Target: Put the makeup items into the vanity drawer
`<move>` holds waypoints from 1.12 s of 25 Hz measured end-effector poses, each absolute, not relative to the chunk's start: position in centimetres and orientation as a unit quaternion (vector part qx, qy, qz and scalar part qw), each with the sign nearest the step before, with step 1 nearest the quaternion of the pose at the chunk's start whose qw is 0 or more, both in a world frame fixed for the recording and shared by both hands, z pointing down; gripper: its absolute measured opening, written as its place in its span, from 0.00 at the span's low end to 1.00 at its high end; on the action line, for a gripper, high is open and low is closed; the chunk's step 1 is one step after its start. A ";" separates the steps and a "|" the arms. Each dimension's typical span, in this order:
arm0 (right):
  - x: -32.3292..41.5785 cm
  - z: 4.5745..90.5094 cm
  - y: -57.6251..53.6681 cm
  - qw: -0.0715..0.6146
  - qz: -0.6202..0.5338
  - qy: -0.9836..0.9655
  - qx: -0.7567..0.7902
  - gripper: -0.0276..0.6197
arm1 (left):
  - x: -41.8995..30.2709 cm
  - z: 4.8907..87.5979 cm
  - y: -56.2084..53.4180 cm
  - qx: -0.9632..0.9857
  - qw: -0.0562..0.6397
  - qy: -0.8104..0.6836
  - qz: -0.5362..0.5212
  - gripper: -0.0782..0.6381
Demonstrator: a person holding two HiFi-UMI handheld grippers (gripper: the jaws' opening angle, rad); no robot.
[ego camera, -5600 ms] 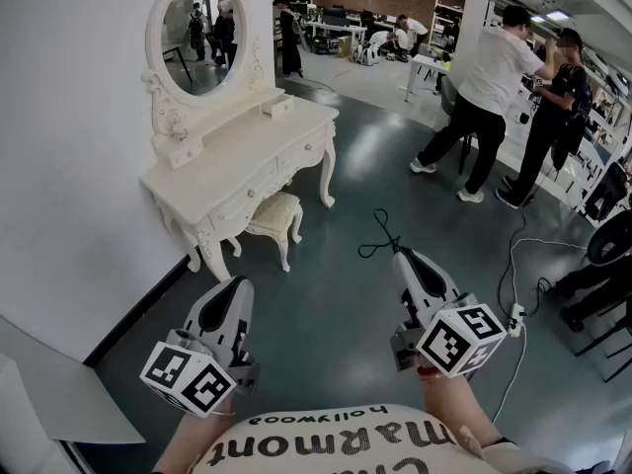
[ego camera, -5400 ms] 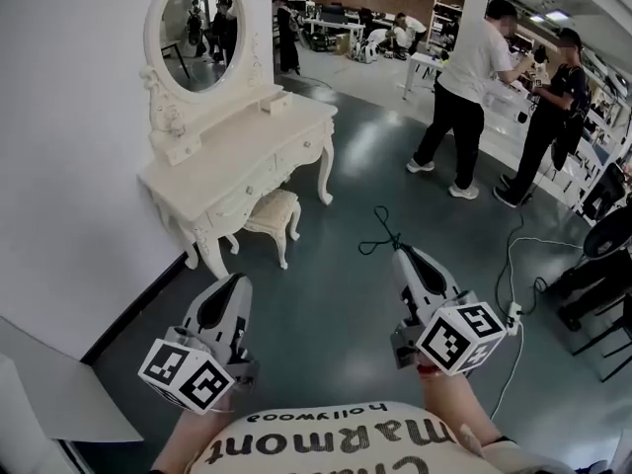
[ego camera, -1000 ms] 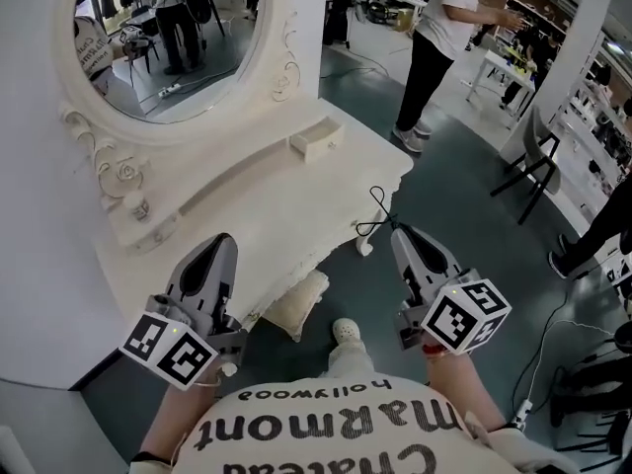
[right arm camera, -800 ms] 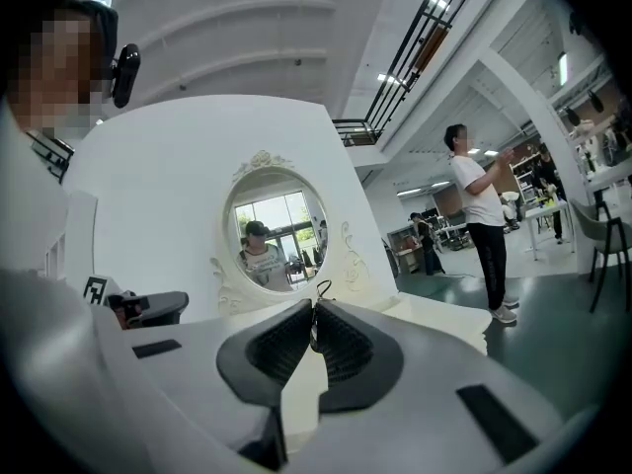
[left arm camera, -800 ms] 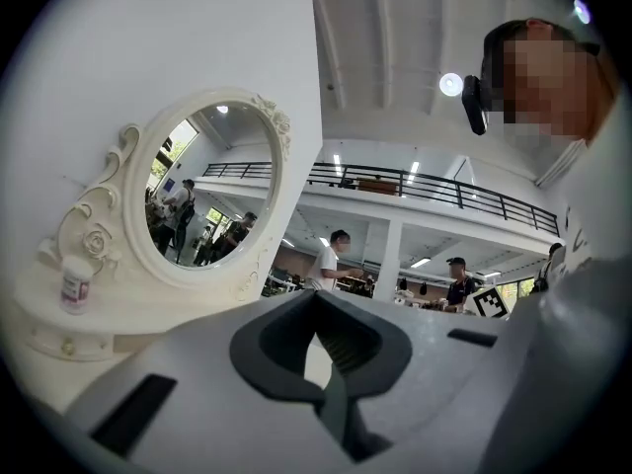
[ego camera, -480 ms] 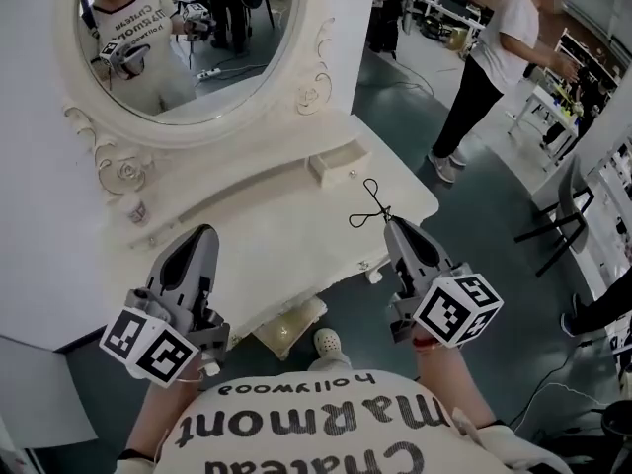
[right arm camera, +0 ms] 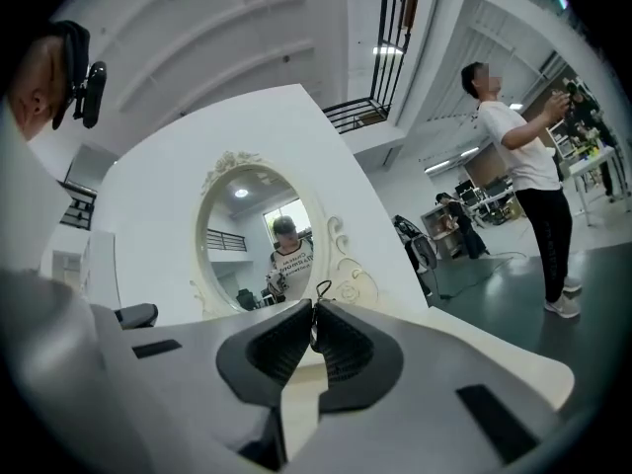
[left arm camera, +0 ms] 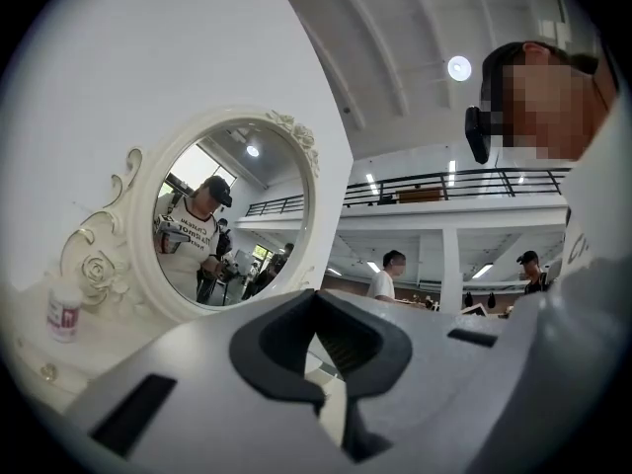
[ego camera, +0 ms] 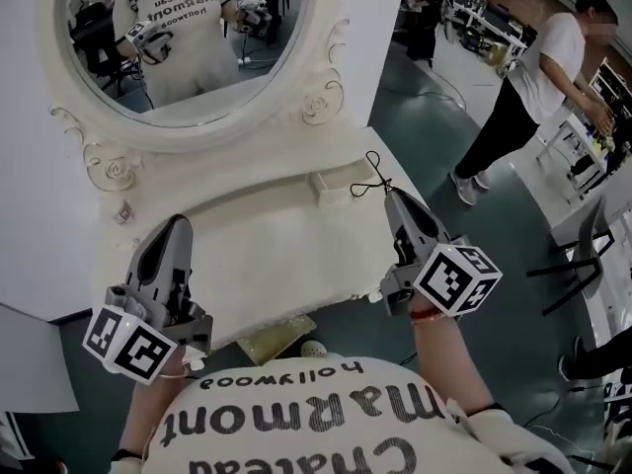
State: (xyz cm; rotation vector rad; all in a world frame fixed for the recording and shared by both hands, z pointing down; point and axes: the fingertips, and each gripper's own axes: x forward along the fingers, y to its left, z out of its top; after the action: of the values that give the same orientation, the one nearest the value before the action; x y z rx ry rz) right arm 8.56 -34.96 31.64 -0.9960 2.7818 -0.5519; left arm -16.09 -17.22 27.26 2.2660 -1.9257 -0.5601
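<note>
Facing the mirror (ego camera: 188, 57) of a white vanity table (ego camera: 267, 255), the person holds both grippers out over the tabletop, below the mirror. The left gripper (ego camera: 178, 223) sits under the mirror's lower left curve. Its claw is closed, with the pads meeting at the tips and nothing between them in the left gripper view (left arm camera: 316, 299). The right gripper (ego camera: 390, 194) is under the mirror's lower right scroll. Its claw is pinched together on a thin black cord (ego camera: 370, 178), which sticks up from the tips in a small looped tangle. The right gripper view (right arm camera: 314, 309) shows the cord (right arm camera: 318, 292) caught between the ribbed pads.

A small bottle (ego camera: 122, 212) with a dark red label stands upright on the ledge at the mirror's lower left, beside the carved rose. The left gripper view also shows it (left arm camera: 62, 314), well apart from both grippers. A little drawer box (ego camera: 334, 184) rests on the tabletop under the mirror's lower right edge, just beside the cord. A cushioned stool (ego camera: 265, 342) shows below the table's front edge. To the mirror's right, well apart from it, a bystander (ego camera: 538, 87) in a white shirt stands on the dark floor.
</note>
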 end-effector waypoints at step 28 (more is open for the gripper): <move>4.5 46.8 -49.1 -0.066 -0.364 0.877 -0.306 0.10 | -20.3 33.0 -17.8 0.624 0.111 -0.760 -0.144 0.12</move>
State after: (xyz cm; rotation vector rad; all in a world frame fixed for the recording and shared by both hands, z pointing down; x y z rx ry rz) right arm 4.54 -49.10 46.78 -1.0052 2.8776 -1.1942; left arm -20.26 -17.79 33.01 1.8338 -2.2309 -0.4244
